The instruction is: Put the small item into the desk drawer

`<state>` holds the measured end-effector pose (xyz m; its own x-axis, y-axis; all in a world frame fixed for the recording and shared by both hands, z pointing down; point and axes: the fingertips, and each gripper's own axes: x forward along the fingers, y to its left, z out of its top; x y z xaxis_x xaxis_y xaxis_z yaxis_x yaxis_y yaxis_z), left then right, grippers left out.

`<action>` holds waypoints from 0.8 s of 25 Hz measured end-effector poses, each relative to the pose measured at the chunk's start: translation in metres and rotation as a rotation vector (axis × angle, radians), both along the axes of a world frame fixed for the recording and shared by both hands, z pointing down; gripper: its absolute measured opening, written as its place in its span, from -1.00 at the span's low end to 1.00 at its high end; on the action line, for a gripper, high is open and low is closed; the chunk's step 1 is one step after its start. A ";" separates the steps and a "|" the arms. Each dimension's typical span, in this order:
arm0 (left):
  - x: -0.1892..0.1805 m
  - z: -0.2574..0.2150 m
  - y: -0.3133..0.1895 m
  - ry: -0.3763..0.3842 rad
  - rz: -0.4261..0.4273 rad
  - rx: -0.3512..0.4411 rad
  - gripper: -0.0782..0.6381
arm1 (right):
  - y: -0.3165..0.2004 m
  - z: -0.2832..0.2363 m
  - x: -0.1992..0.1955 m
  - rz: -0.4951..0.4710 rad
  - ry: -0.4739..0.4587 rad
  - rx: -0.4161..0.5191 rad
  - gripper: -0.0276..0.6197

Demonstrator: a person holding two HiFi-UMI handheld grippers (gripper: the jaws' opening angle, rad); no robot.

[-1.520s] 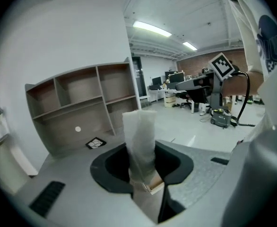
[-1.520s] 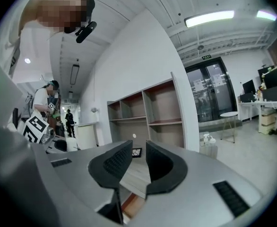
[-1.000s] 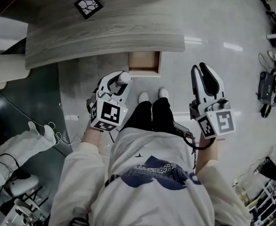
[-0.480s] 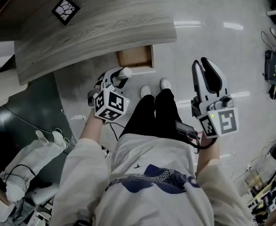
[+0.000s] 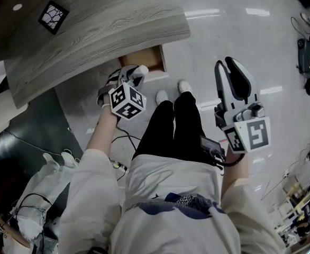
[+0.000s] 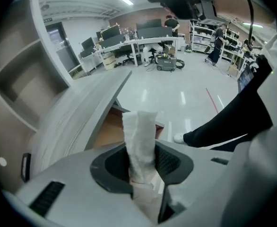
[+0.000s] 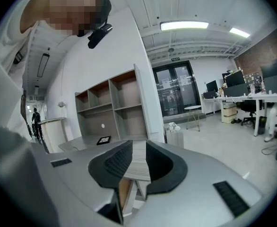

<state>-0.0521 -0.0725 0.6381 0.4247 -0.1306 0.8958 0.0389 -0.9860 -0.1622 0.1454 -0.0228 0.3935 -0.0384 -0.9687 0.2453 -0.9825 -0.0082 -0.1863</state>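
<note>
Head view: my left gripper point(image 5: 135, 75) has the small item point(image 5: 143, 69) just beside the open drawer point(image 5: 144, 62) under the desk point(image 5: 102, 30). I should go lower and forward, over the drawer's inside.

Left gripper view: the jaws press on the white item (it looks soft), so I should release gently.

Right gripper view: my right gripper point(image 7: 137, 161) is slightly open and empty; better hold it aside.

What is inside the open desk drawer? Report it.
The drawer shows bare brown bottom where visible, nothing in it. Its back is covered by the desktop; the left gripper, shut on the white item, hides some front.
</note>
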 end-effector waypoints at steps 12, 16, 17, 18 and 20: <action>0.005 0.081 -0.006 -0.194 0.118 -0.024 -0.42 | 0.005 0.032 0.015 0.031 0.029 -0.050 -0.65; 0.008 0.097 -0.003 -0.252 0.177 -0.015 -0.42 | 0.004 0.041 0.012 0.032 0.027 -0.063 -0.65; 0.009 0.102 -0.002 -0.266 0.187 -0.014 -0.42 | 0.004 0.043 0.010 0.027 0.032 -0.068 -0.65; 0.009 0.106 -0.002 -0.282 0.193 -0.014 -0.42 | 0.004 0.045 0.009 0.022 0.038 -0.074 -0.65; 0.009 0.116 -0.002 -0.315 0.202 -0.013 -0.42 | 0.006 0.050 0.009 0.015 0.047 -0.084 -0.65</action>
<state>-0.0432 -0.0745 0.7536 0.1445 -0.0606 0.9877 0.2787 -0.9552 -0.0994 0.1544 -0.0170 0.4431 -0.0103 -0.9451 0.3267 -0.9898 -0.0367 -0.1376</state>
